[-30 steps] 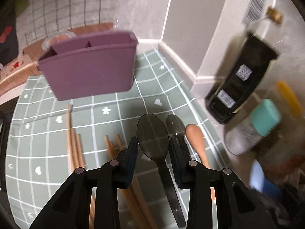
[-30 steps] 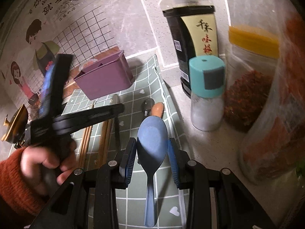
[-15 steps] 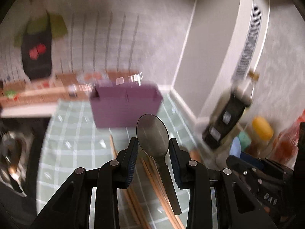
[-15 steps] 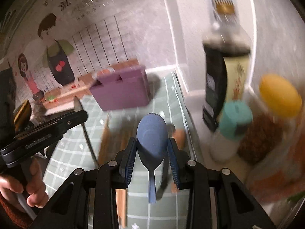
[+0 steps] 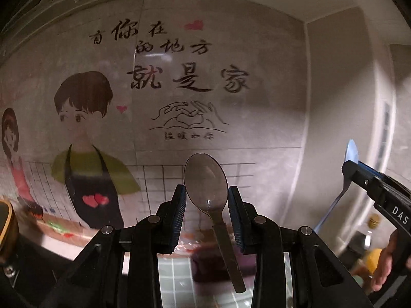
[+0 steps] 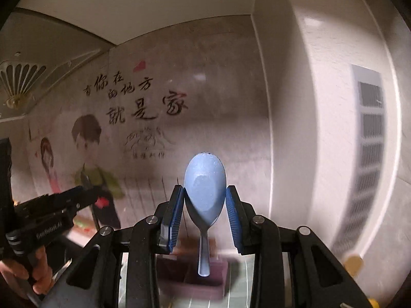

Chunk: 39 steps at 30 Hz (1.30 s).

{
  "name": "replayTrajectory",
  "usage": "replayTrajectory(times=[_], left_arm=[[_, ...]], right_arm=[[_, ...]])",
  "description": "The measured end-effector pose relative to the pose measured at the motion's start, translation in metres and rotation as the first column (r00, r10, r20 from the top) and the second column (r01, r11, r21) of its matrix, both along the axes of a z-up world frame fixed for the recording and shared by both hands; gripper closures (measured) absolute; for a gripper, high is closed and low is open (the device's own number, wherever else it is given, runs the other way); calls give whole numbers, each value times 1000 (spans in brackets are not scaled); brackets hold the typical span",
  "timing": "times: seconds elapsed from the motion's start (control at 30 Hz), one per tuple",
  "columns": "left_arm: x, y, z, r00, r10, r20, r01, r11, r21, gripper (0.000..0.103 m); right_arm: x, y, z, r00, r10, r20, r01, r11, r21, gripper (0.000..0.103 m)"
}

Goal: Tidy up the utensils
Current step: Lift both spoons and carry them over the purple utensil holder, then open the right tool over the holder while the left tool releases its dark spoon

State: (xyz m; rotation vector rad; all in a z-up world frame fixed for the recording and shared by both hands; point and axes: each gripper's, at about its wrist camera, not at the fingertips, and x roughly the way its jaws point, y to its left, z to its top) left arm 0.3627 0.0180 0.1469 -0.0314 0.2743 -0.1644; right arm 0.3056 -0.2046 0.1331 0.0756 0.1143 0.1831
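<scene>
My left gripper (image 5: 206, 200) is shut on a smoky translucent spoon (image 5: 206, 187), bowl up, handle hanging down over the blurred purple utensil holder (image 5: 218, 264). My right gripper (image 6: 204, 202) is shut on a blue spoon (image 6: 204, 187), bowl up, its handle tip hanging just above the purple holder (image 6: 192, 279). Both grippers are raised and tilted up toward the wall. The right gripper with the blue spoon (image 5: 350, 154) shows at the right of the left wrist view; the left gripper (image 6: 84, 195) shows at the left of the right wrist view.
The green checked mat (image 5: 174, 277) lies under the holder. A decorated wall (image 5: 190, 82) stands behind, with a white corner column and vent (image 6: 370, 138) at right. A yellow-capped jar (image 5: 370, 256) and a dark bottle (image 5: 372, 228) stand at far right.
Both grippers have lifted and pitched upward with their spoons, from low over the mat to high near the holder. The view now faces the wall; the chopsticks and wooden spoon are out of sight.
</scene>
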Motion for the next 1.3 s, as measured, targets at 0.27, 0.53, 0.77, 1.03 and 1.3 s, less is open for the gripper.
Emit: replayTrajectory(times=[0.27,0.53,0.77,1.03,1.3], left_arm=[[84,-4,-70,990,-4,-140,-1,999,-37,69],[124,-18,-143,969,-56,-240,54,998,-16,69],[135,-27,-179,941,-125,-314,122,992,-31,69],[137,-27,-195,892,-184,-414,153,982,-108,68],[100,-20,-168,902,-129,-411,93,990,-108,68]], right_arm=[[87,9,-51,988,19,-154,-17,1000,14,72],[138,24,-127,951,21,-307,-31,999,-29,72],[156,30,-170,921,52,-386,-64,998,-16,72],[161,32,-195,863,99,-496,-123,992,-17,70],[119,19,-172,894,68,-443,-91,995,-30,60]])
